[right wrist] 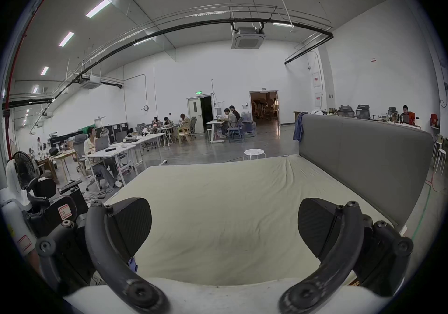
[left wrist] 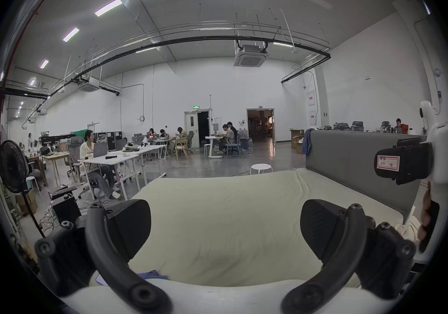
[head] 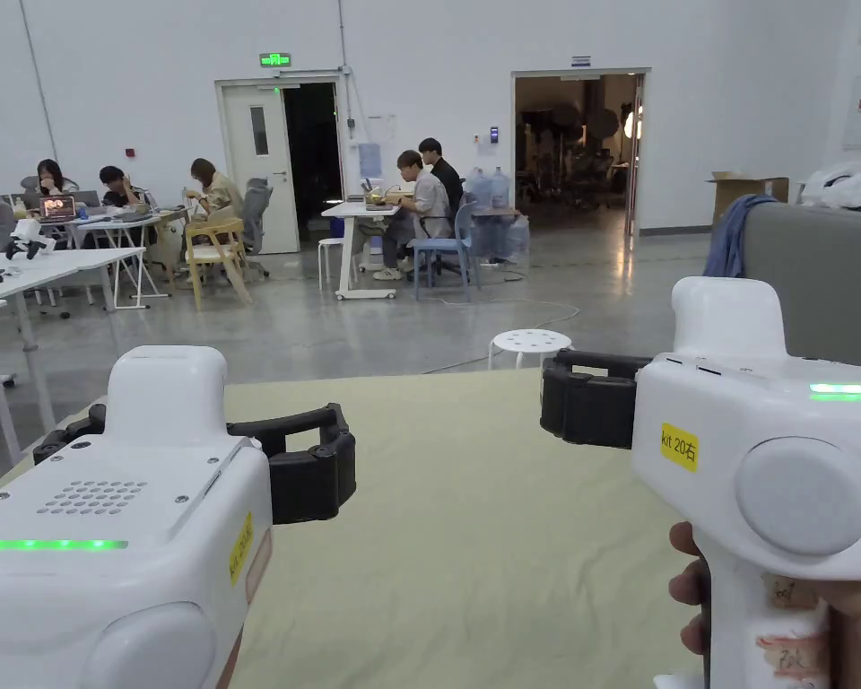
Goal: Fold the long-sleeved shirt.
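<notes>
Holding both grippers, left [left wrist: 225, 229] and right [right wrist: 224, 227], level above the bed [head: 473, 538] with jaws spread and empty, I'd first lower them to find the shirt's edge.

The right gripper [right wrist: 224, 227] is held level above the pale yellow-green sheet [right wrist: 218, 193] — jaws spread wide, nothing between them — grey headboard [right wrist: 363, 149] alongside.

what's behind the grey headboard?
Over the grey headboard, desks with office chairs and a seated person show. A blue cloth hangs on its end. The floor right behind it is hidden.
</notes>
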Demonstrator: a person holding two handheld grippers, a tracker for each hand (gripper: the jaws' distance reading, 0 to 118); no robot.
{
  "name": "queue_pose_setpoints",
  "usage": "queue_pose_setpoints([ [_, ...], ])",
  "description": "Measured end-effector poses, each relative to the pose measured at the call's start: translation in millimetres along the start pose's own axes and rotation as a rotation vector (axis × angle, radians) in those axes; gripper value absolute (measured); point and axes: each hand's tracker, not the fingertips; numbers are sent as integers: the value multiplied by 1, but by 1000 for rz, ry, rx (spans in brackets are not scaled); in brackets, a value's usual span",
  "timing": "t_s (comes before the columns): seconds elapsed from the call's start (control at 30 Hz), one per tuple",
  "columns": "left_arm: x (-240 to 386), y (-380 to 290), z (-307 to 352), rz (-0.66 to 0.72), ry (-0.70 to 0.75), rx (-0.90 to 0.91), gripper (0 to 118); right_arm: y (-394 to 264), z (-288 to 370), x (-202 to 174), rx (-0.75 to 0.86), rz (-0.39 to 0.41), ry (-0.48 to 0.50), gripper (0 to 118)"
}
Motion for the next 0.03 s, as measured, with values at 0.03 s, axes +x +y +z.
queue_pose_setpoints([
  [0.03, 0, 0, 0, 0, 0, 0, 118, 0, 0, 0, -1, 0, 0, 118],
])
